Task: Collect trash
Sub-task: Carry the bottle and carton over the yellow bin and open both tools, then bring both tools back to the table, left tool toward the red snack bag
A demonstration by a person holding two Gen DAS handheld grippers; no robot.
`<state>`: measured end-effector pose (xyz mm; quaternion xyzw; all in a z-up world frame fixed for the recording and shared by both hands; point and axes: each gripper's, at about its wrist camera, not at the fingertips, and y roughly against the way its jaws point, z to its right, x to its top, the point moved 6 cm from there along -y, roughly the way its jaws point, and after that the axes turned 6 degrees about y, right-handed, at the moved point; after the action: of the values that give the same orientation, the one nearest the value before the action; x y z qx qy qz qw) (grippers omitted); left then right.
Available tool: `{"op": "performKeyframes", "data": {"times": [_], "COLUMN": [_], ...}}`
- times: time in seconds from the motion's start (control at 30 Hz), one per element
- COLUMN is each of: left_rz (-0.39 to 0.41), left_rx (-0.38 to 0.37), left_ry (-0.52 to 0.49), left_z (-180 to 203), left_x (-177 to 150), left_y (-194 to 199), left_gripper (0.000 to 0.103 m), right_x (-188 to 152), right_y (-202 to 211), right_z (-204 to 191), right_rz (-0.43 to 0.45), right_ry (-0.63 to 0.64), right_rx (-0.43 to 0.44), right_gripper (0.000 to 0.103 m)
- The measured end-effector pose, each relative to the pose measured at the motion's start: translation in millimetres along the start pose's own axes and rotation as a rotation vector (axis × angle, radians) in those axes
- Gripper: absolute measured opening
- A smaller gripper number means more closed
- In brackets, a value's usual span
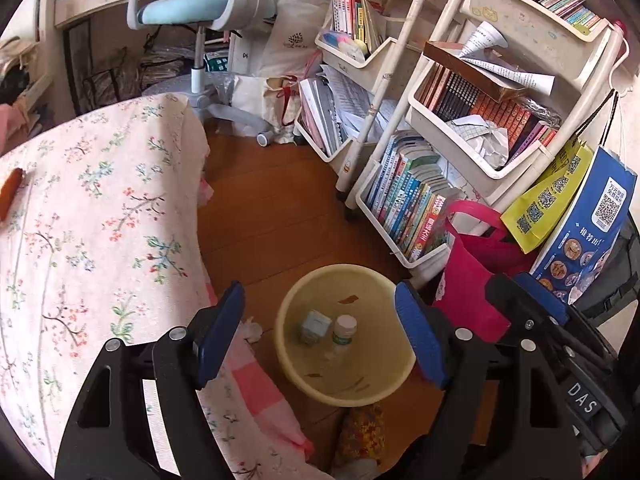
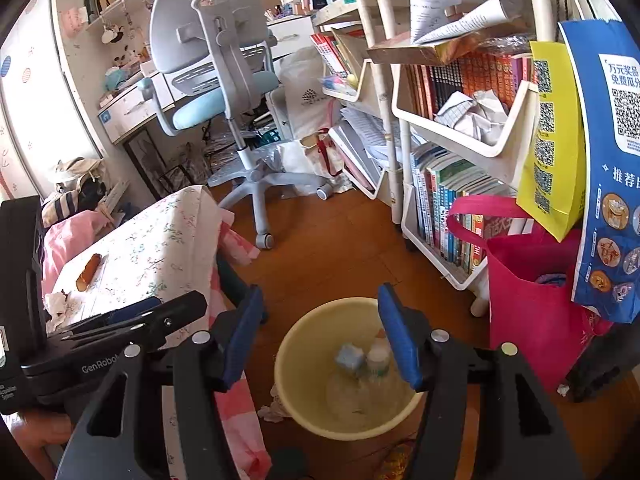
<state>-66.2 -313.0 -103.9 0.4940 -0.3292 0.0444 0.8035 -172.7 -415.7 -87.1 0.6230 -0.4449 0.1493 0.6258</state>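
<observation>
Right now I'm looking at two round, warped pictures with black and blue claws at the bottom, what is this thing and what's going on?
There is no robot here: a person carries a hand-held gripper in each hand, with a wide-angle camera on each looking along its two blue-padded fingers.

One picture looks out from the left hand-held gripper, the other from the right hand-held gripper. Both hang open and empty over a yellow bin on the wooden floor.

In the bin lie a small box and a small bottle.

Beside it is a bed with a floral cover; on it lie an orange wrapper and a crumpled tissue. Another crumpled tissue lies on the floor beside the bin.
</observation>
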Motion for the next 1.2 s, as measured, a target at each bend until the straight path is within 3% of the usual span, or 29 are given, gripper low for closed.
{"op": "performKeyframes", "data": {"times": [0.53, 0.87, 1.2], "left_rz": [0.097, 0.144, 0.171], "left_rx": [0.131, 0.223, 0.297], "left_ry": [-0.055, -0.083, -0.014], "left_z": [-33.4, -72.1, -143.9], "left_x": [15.9, 14.8, 6.3], "left_y": [43.8, 80.5, 121.6], "left_gripper": [0.075, 0.080, 0.081], "right_x": [-13.1, -29.8, -46.6], "right_y": [-1.7, -2.7, -5.1], "right_z": [-42.5, -112.6, -182.0], "right_rz": [-0.017, -0.035, -0.049], "right_ry": [0.178, 0.364, 0.473], "right_rx": [-0.013, 0.107, 0.216], "right_gripper": [0.063, 0.068, 0.069]}}
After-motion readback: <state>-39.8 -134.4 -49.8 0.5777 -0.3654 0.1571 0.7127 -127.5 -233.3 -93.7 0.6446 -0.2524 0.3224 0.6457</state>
